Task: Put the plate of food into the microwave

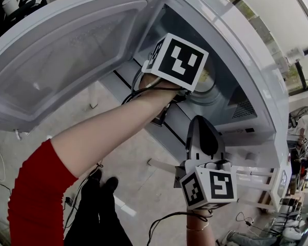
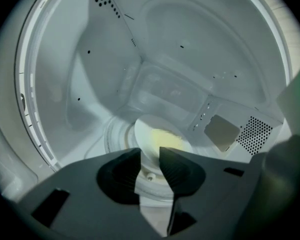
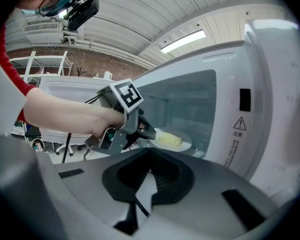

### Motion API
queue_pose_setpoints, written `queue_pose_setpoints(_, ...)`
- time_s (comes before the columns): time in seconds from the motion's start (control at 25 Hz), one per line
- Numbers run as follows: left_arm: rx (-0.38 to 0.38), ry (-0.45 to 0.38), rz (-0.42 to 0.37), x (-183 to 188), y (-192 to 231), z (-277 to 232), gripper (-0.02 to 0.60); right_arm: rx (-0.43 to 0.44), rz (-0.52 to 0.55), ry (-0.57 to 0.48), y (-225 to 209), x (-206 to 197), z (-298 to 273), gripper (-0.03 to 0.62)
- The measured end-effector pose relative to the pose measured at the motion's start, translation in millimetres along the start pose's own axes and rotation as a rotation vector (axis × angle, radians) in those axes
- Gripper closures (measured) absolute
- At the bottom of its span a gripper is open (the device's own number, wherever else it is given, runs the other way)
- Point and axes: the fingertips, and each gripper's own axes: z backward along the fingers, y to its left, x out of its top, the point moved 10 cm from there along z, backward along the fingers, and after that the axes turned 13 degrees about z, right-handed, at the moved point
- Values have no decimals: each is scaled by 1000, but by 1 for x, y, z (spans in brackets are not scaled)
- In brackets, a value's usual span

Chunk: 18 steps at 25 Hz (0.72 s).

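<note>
Red sleeve, black trousers, black shoes. The 2 grey tools, left gripper and right gripper, each carry a white cube with black square markers.

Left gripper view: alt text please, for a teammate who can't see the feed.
A white plate of yellow food sits on the turntable inside the microwave, seen along the left gripper. Its dark fingers stand apart in the foreground, with the plate's near rim showing in the gap between them.
</note>
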Motion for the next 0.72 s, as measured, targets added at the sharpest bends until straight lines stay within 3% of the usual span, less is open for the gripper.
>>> queue_pose_setpoints(0.28, 43, 13, -112, 3, -2, -3, 451, 0, 4, -2, -2, 2, -1, 582)
queue_pose_setpoints(0.52, 26, 7, -107, 1, -1, -3, 451, -2, 4, 0, -1, 1, -1, 582)
queue_pose_setpoints(0.72, 39, -116, -121, 10, 9, 22, 459, -4, -2, -9, 2, 0, 0, 582)
